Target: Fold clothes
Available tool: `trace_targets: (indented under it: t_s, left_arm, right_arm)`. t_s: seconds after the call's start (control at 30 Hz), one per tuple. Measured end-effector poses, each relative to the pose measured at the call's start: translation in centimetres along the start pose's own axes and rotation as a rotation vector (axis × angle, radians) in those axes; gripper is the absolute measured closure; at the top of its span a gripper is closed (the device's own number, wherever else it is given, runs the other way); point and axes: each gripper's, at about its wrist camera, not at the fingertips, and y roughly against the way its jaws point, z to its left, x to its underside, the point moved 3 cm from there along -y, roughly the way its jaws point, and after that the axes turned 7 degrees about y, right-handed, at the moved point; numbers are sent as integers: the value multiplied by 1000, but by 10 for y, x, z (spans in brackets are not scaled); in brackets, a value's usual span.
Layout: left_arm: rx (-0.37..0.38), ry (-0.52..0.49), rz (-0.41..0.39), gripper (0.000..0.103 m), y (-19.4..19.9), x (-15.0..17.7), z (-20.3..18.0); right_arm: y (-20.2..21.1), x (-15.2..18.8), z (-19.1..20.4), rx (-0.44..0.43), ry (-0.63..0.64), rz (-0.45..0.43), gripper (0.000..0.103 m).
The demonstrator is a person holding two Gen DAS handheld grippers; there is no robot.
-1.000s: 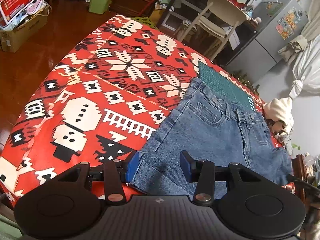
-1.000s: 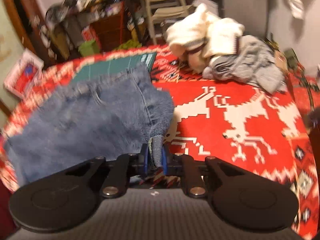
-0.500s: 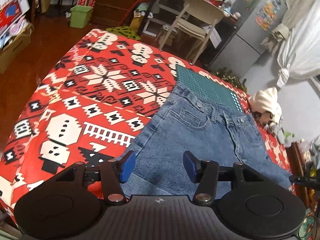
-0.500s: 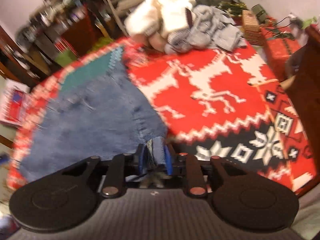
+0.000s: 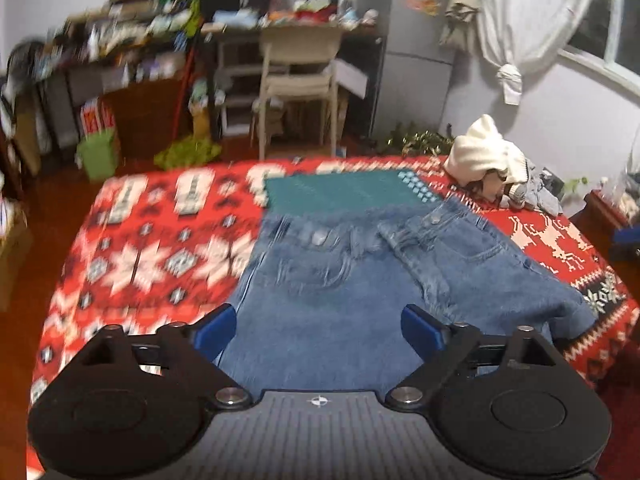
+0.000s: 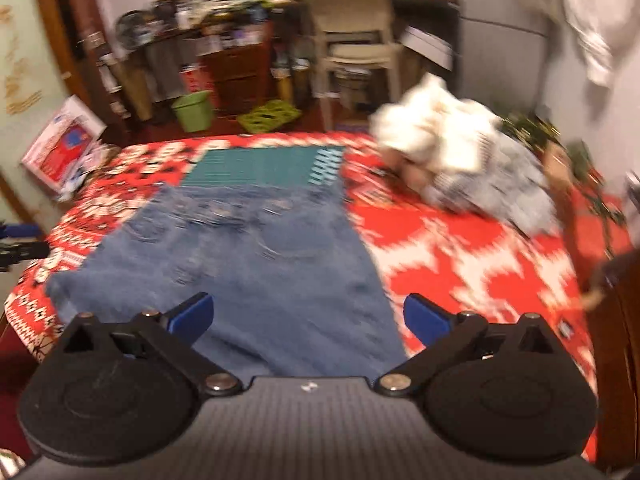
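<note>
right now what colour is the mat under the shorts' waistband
Teal green mat, clearest in the left wrist view.

Faded blue denim shorts (image 5: 340, 280), lying on a red woven tablecloth (image 5: 152, 256) with white-and-black snowflake and reindeer motifs. Teal gridded cutting mat (image 5: 340, 192) behind; cream knitted garment (image 5: 480, 156) over grey-striped clothes (image 6: 508, 184). Gripper pads (image 5: 420, 326) blue, frames black.

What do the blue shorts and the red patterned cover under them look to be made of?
The shorts: apparently denim, a faded matte blue weave with stitched seams, pockets and metal buttons. The cover: seemingly a soft woven or printed textile, matte, with blocky red, white and black motifs; blur leaves the weave unclear.
</note>
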Motion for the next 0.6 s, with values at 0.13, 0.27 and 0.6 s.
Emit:
trace_targets:
  t_s: [0.13,0.27,0.6]
  left_arm:
    - [-19,-40,-66,1,-22,-7,-24]
    - [-26,-80,-60,1,-71,-14,-30]
    - [6,-128,159,2,-174,-19,-32]
  right_arm:
    - [-43,-26,27,-6,114,-13,1]
    - [-104,-35,38,-49,160,-6,1]
    - [-223,-43,29,-5,161,209,1]
